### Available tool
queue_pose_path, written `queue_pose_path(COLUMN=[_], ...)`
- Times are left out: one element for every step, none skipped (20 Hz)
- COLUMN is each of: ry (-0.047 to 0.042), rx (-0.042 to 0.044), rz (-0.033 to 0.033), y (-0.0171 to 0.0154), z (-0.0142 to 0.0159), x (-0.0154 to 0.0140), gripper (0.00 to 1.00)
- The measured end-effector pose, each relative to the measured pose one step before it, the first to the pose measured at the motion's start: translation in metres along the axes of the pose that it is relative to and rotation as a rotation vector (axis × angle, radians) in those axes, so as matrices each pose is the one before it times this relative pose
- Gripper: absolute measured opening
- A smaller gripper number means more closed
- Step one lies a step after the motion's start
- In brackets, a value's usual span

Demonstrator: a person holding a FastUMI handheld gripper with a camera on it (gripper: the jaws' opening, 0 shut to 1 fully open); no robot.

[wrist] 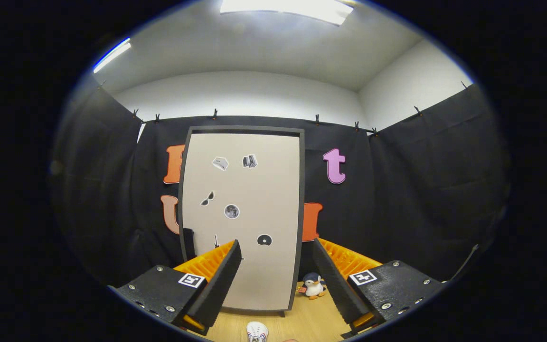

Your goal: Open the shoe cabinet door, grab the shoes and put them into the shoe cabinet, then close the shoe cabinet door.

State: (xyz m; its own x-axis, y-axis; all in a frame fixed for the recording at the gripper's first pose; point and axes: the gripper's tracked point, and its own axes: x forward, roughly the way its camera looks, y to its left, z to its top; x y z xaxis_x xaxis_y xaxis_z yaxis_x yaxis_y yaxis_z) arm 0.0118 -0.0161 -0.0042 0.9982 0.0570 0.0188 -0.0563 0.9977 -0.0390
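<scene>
The shoe cabinet stands upright straight ahead, a tall pale door in a dark frame with several small stickers on it. The door is shut. My gripper is open, its fingers spread wide with nothing between them, held well back from the door. On the wooden floor below and between the fingers lies the toe of a white shoe.
A small penguin toy sits on the floor by the cabinet's lower right corner. Black cloth walls close the booth on the left, back and right. Wooden floor runs from the cabinet towards me.
</scene>
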Motion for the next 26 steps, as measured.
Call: queue_pose_path(ry=[0.00046,0.00157,0.0006,0.00137,0.00314,0.00663,0.00921,0.01346,0.01512,0.01569,0.01492,0.01218,0.01184,0.01203,0.00721,0.00972,0.00628,0.00346,0.00461,0.00675,0.00836,0.01331,0.01158,0.00912,0.0051,0.00832], rx=[-0.00071,0.00145,0.00412,0.00636,0.00649,0.00483,0.00517,0.00764,0.00824,0.00598,0.00209,-0.00133,-0.00599,-0.00614,-0.00605,-0.00637,-0.00738,-0.00687,-0.00241,0.0048,0.00845,0.00787,0.00371,-0.00232,-0.01396,-0.01726], rz=[-0.00377,-0.00297,0.00051,0.00223,0.0014,-0.00033,0.00014,0.00339,0.01165,0.01457,0.01358,0.0128,0.01167,0.00866,0.00836,0.00372,0.00077,-0.00589,-0.00923,-0.00606,-0.00223,-0.0007,0.00358,-0.00226,-0.01077,-0.01763], y=[-0.00135,-0.00089,0.00178,0.00344,0.00493,0.00528,0.00734,0.01019,0.01363,0.01633,0.01728,0.01628,0.01376,0.01492,0.01554,0.01562,0.01278,0.00978,0.00868,0.00744,0.01015,0.00908,0.00829,0.00555,0.0028,0.00195], z=[-0.00076,-0.00086,-0.00064,-0.00229,-0.00265,-0.00431,-0.0048,-0.0064,-0.0072,-0.00776,-0.00795,-0.00604,-0.00511,-0.00736,-0.00734,-0.00778,-0.00506,-0.00398,-0.00442,-0.00616,-0.00342,-0.00548,-0.00384,-0.00297,-0.00298,-0.00384], x=[0.00183,0.00261,0.00235,0.00234,0.00335,0.0027,0.00277,0.00259,0.0031,0.00554,0.00576,0.00795,0.00822,0.00687,0.00919,0.01037,0.01068,0.01178,0.01157,0.01121,0.01282,0.01153,0.01101,0.01221,0.01149,0.01153], gripper=[0.95,0.95,0.95,0.95,0.95,0.95,0.95,0.95,0.95,0.95,0.95,0.95,0.95,0.95,0.95,0.95,0.95,0.95,0.95,0.95,0.95,0.95,0.95,0.95,0.95,0.95])
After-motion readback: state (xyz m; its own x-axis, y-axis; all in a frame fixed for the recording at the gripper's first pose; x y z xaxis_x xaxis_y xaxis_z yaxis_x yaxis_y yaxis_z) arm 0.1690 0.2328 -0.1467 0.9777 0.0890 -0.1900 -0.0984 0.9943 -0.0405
